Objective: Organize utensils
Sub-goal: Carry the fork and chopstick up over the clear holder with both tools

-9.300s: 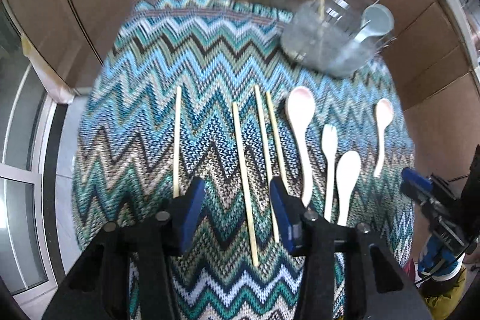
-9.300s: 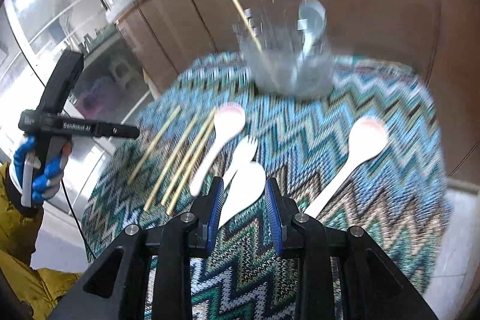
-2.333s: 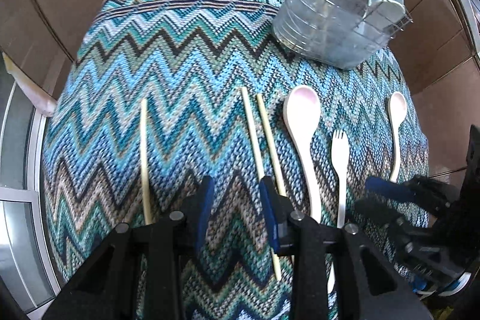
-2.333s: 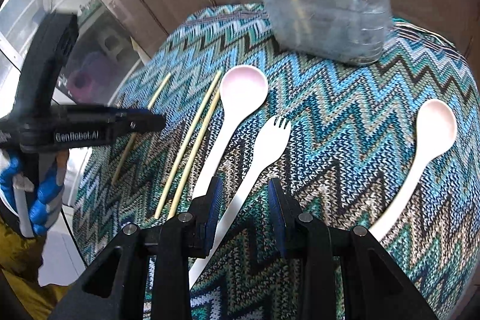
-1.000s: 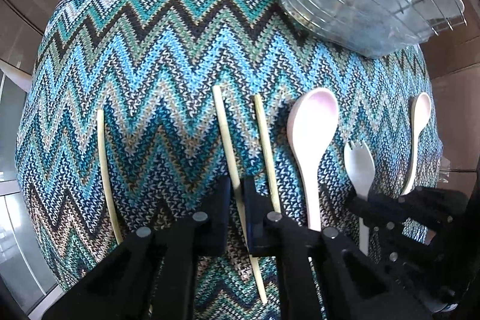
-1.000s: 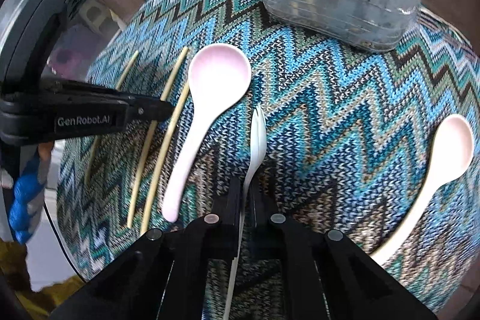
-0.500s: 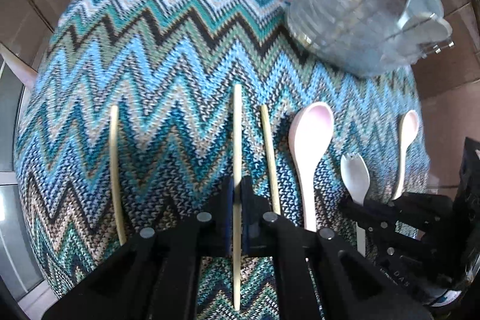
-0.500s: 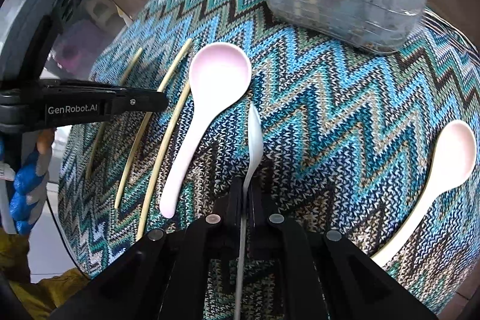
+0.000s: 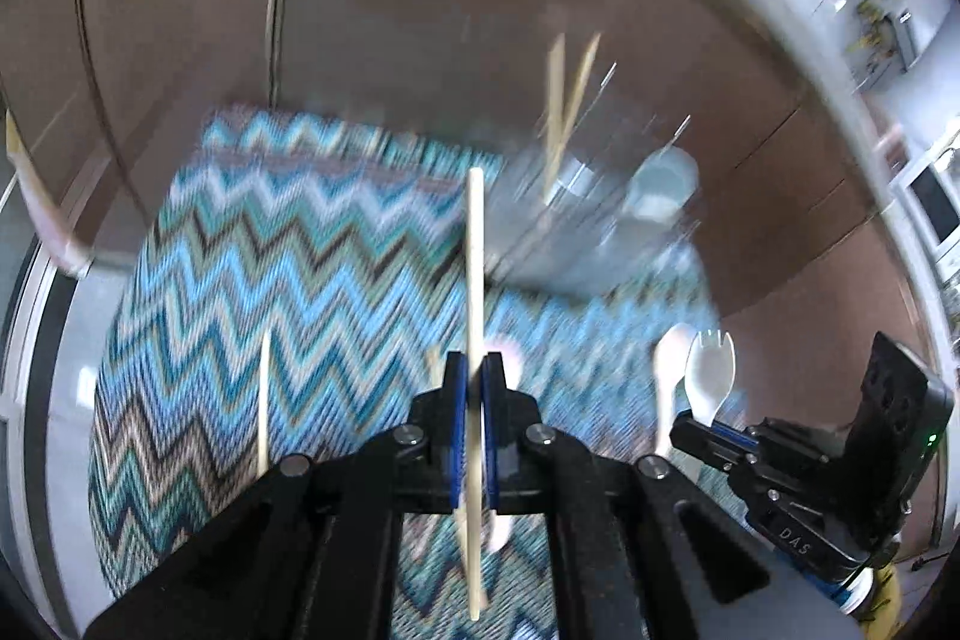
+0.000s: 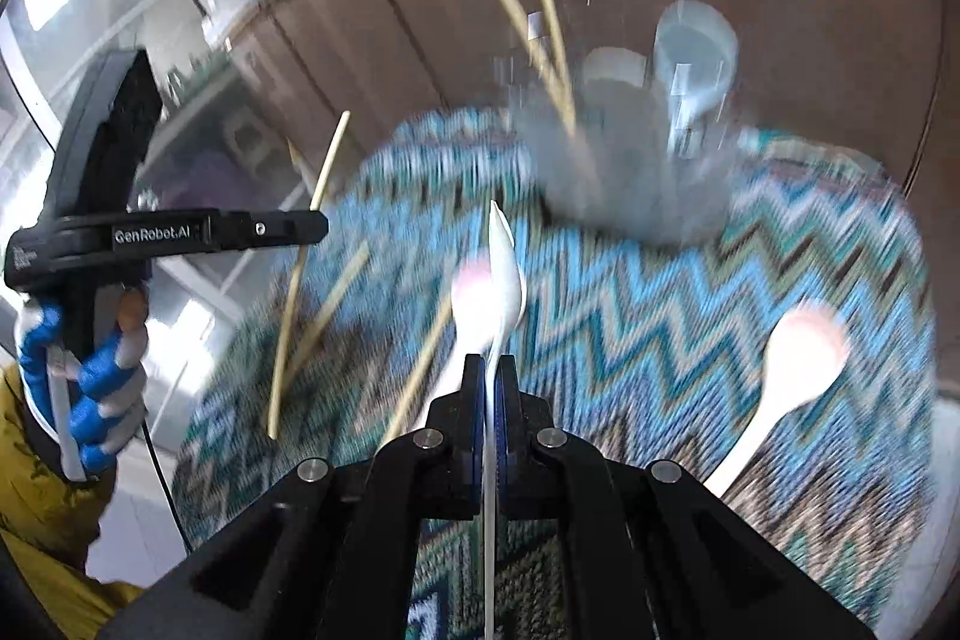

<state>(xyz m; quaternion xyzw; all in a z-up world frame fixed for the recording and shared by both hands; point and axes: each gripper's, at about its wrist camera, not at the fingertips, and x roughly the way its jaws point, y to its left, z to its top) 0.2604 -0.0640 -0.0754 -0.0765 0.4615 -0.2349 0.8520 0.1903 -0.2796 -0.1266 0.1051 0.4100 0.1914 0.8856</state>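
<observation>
Wooden chopstick [image 9: 475, 280] clamped mid-length between left gripper [image 9: 474, 388] fingers; white spork [image 10: 503, 274] pinched edge-on by right gripper [image 10: 491, 400], both raised, presumably for carrying toward wire caddy [image 10: 636, 184].

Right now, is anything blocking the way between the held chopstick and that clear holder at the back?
Nothing visible does. The left claw holds the chopstick lifted above the zigzag cloth, and only open air lies between it and the holder, which is blurred.

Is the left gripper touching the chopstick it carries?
Touching. In the left wrist view the left gripper has its jaws shut on the chopstick, which passes straight between the blue pads with no gap.
</observation>
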